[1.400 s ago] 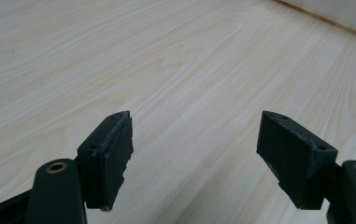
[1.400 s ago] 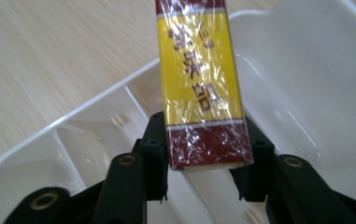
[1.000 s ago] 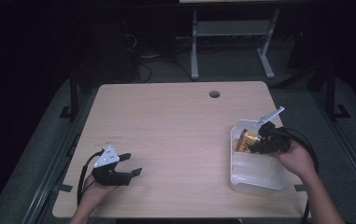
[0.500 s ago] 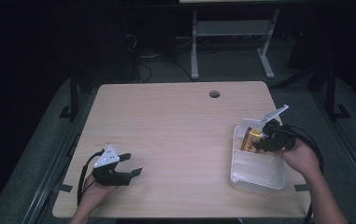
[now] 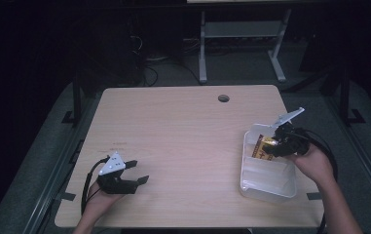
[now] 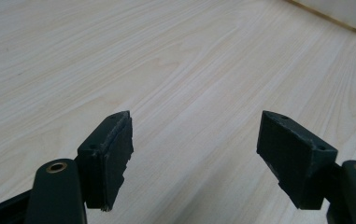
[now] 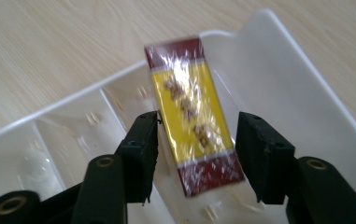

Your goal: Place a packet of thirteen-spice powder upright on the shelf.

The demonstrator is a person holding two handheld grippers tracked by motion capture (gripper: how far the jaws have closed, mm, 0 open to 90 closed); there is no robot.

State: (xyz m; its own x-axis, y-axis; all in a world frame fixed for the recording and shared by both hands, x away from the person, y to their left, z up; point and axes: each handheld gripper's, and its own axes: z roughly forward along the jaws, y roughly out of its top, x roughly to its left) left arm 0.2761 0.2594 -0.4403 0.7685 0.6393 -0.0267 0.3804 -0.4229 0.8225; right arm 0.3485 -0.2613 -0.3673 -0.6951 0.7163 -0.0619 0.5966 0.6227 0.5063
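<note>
A snack packet (image 7: pixel 189 107), yellow in the middle with dark red ends, lies tilted in the far compartment of a white divided tray (image 7: pixel 278 70). My right gripper (image 7: pixel 196 154) straddles it. Its jaws have just been opening, and both pads stand just off the packet's long sides. From above, the right gripper (image 5: pixel 272 146) hovers over the tray (image 5: pixel 266 183) at the table's right edge, with the packet (image 5: pixel 261 146) just to its left. My left gripper (image 5: pixel 140 171) rests near the front left of the table, open, with bare wood between its jaws (image 6: pixel 194 154).
The tray has several compartments; the near ones look bare. A cable hole (image 5: pixel 223 98) sits in the table near its far edge. A corner of the tray (image 6: pixel 339 11) shows far off in the left gripper view. Dark floor and a metal stand lie beyond the table.
The right gripper's jaws have spread apart around the packet, which now lies in the tray. The left hand and its gripper have stayed put.
</note>
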